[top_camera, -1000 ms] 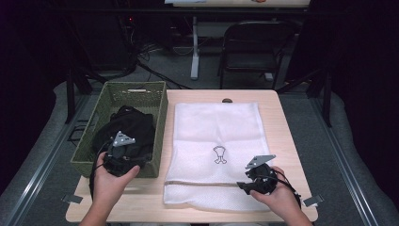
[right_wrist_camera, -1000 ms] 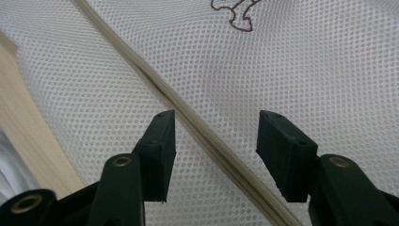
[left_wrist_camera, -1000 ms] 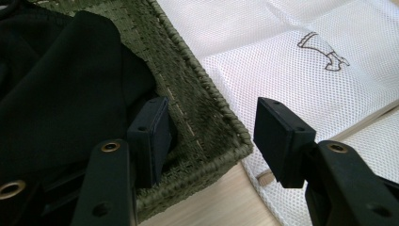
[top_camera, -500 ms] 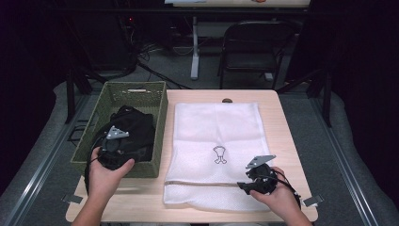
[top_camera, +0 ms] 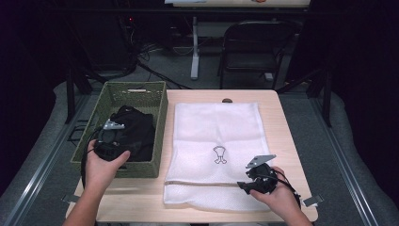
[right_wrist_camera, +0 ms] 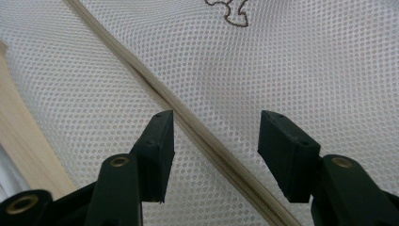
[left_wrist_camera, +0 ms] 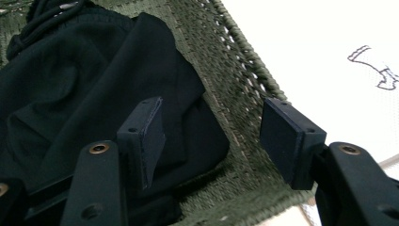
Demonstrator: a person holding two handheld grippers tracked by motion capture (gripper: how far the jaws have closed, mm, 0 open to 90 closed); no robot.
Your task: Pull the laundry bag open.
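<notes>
Light wooden bench [top_camera: 282, 141], white mesh laundry bag [top_camera: 216, 136] lying flat at centre, green woven basket [top_camera: 160, 117] along its left edge

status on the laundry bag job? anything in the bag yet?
Done: white mesh bag lies flat on the table; nothing dark shows inside it. In hand: left tool is open over the black garment inside the green basket, gripping nothing; right tool is open, straddling the bag's zipper line. Left: grasp the garment, open the bag, load it.
</notes>
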